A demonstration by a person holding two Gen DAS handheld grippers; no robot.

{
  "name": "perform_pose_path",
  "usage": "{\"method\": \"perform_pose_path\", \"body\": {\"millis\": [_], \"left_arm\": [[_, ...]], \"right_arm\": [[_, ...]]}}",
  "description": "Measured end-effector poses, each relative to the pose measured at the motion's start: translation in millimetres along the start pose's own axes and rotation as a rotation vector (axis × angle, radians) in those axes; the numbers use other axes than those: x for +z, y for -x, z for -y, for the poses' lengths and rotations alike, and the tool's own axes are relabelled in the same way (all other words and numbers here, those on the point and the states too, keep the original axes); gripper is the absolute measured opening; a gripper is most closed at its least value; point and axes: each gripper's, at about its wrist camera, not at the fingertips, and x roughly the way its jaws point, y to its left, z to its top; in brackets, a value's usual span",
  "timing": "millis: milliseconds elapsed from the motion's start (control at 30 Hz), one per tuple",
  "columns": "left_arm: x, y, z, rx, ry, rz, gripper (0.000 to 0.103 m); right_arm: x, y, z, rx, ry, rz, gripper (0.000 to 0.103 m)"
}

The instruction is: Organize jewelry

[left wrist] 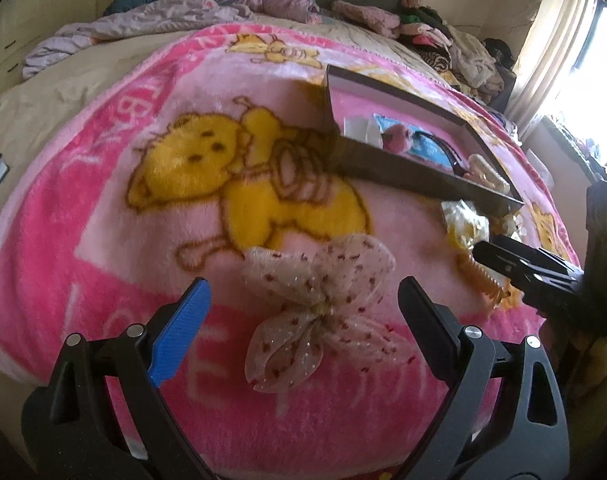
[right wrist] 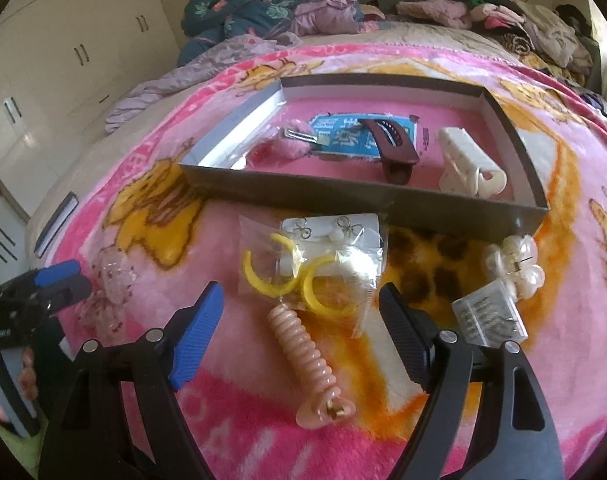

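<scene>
Sheer spotted bow [left wrist: 319,316] lies between my spread left gripper [left wrist: 303,332]; my right gripper [right wrist: 301,336], spread too, straddles a peach coil clip [right wrist: 303,360].

We are in a home bedroom: a bed [right wrist: 383,40] under a pink cartoon blanket [right wrist: 483,360], rumpled quilts [right wrist: 263,10] and heaped clothes [right wrist: 543,36] at its far end, cream wardrobe doors [right wrist: 83,40] beside it.
</scene>
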Motion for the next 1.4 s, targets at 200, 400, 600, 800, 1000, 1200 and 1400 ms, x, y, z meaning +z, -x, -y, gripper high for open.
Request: {"method": "perform_pose_path", "body": {"millis": [200,400,600,800,1000,1200,1400], "left_arm": [[-5,-11,-2,-0.013,0.001,-0.027,0.087],[-10,-21,2,-0.009,-0.016,-0.051,0.087],[-13,-28,6,0.003,-0.039,-0.056,0.087],[-12,-32,14,0.008,-0.068,-0.058,0.072],[-11,-33,21,-0.004,-0.09,-0.055,0.031],[-9,-28,32,-0.028,-0.113,-0.048,0.018],[0,-25,50,-0.044,-0.146,-0.028,0.017]], "right_arm": [[1,-11,-3,-0.024,-0.027,0.003,0.083],[5,-23,-6,-0.053,-0.045,0.003,0.085],[3,-27,-6,-0.082,-0.043,0.012,0.08],[0,-19,1,-0.07,-0.06,0.022,0.079],[1,-1,12,-0.065,-0.084,0.058,0.079],[5,17,25,-0.078,-0.098,0.095,0.079],[4,34,40,-0.082,-0.129,0.112,0.079]]}}
